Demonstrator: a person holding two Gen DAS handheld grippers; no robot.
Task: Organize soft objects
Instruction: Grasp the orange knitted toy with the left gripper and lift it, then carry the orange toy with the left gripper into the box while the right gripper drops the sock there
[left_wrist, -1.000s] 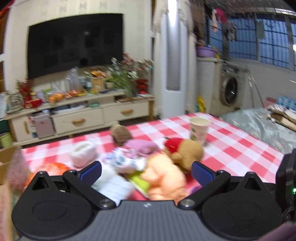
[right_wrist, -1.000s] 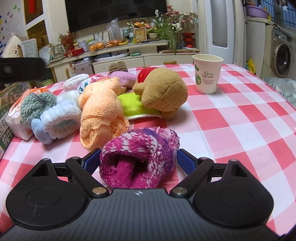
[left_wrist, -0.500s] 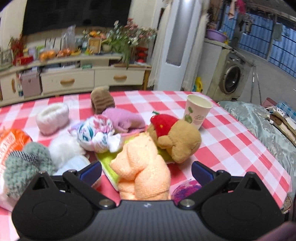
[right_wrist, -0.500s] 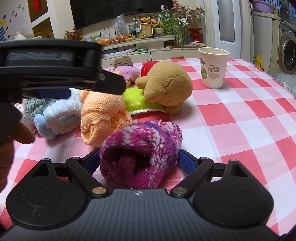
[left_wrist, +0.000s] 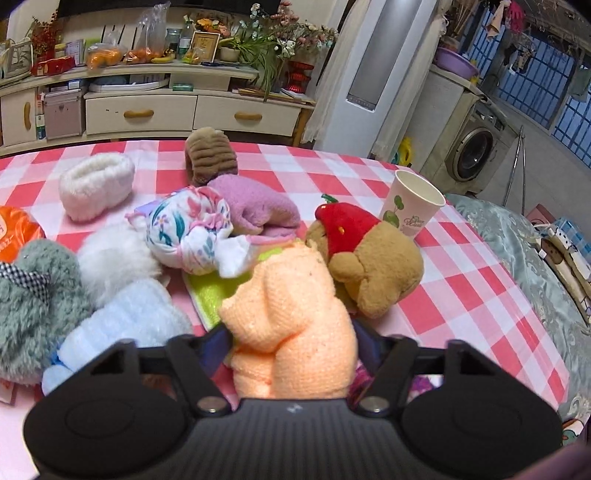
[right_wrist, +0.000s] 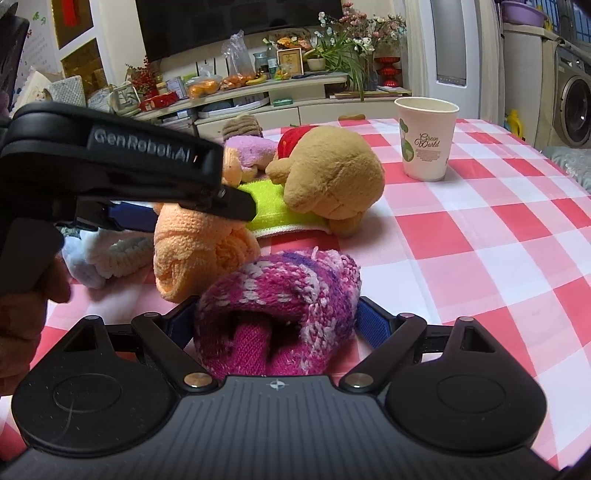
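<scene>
Red-and-white checked tablecloth (left_wrist: 436, 295) carries a loose heap, nothing sorted yet. Left gripper (left_wrist: 291, 343), just closing, seems clamped on the orange knitted bundle (left_wrist: 291, 317) between its fingers; right gripper (right_wrist: 275, 317) squeezes the magenta knitted sock roll (right_wrist: 280, 295).

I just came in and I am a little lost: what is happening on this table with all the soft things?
A person is sorting soft items on a red-checked tablecloth. The left gripper, whose jaws have just been closing, now has the peach knitted roll between them. The right gripper holds a magenta knitted sock bundle. A brown plush bear and a paper cup sit behind.
</scene>
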